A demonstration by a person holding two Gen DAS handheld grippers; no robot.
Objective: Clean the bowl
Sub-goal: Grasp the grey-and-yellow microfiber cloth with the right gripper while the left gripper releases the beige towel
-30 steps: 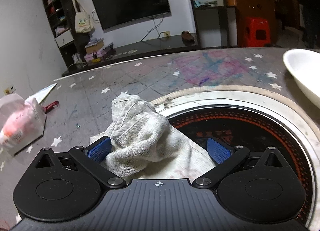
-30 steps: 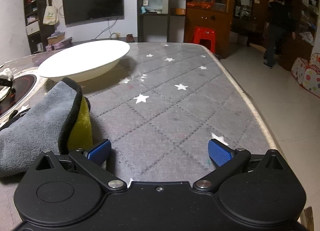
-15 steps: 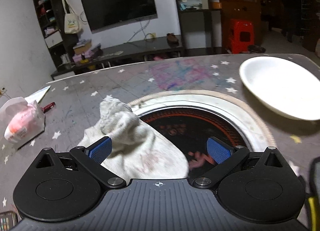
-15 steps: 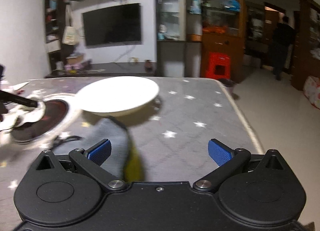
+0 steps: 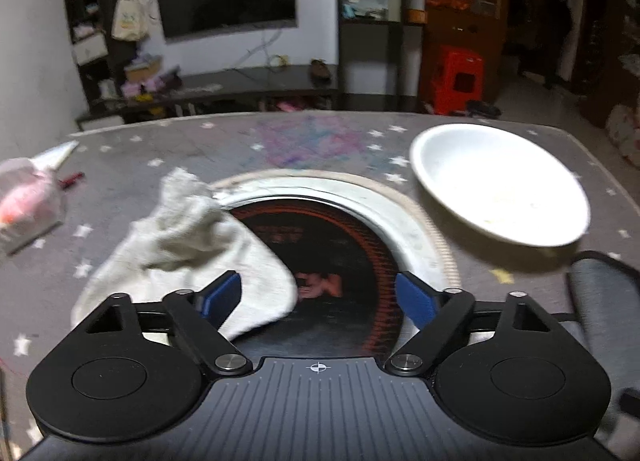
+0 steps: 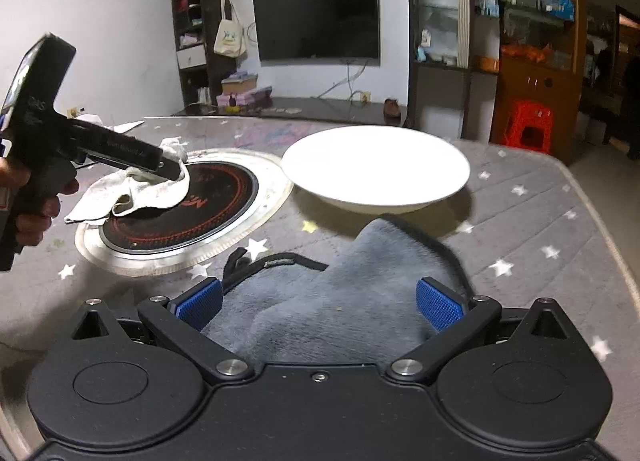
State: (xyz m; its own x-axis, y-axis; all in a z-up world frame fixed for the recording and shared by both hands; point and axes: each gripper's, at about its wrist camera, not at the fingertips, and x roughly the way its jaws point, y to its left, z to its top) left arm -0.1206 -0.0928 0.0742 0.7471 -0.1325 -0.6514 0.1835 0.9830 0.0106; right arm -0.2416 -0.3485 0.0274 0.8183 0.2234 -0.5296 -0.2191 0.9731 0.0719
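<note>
— What did the left wrist view show?

— The left gripper (image 5: pixel 318 297) had its blue ribbed pads spread wide, pinching nothing; a crumpled off-white terry rag (image 5: pixel 188 245) lay under its left pad, draped over the rim of a round black glass cooktop (image 5: pixel 332 245) ringed in pale metal and set flush into the grey quilted star-print table cover (image 5: pixel 320 141); the shallow white bowl (image 5: pixel 496 181), smooth and glossy with faint specks inside, sat to the right of the cooktop, near the table's rounded right edge.

— And the right wrist view?

— The right gripper (image 6: pixel 320 301) also had its pads spread, straddling a plush grey microfibre cloth (image 6: pixel 332 301) with black trim, not clamping it; the bowl (image 6: pixel 376 165) stood just beyond the cloth, its rim overhanging the cooktop's metal ring (image 6: pixel 272 201); bare cover stretched to the right as far as the table edge.
</note>
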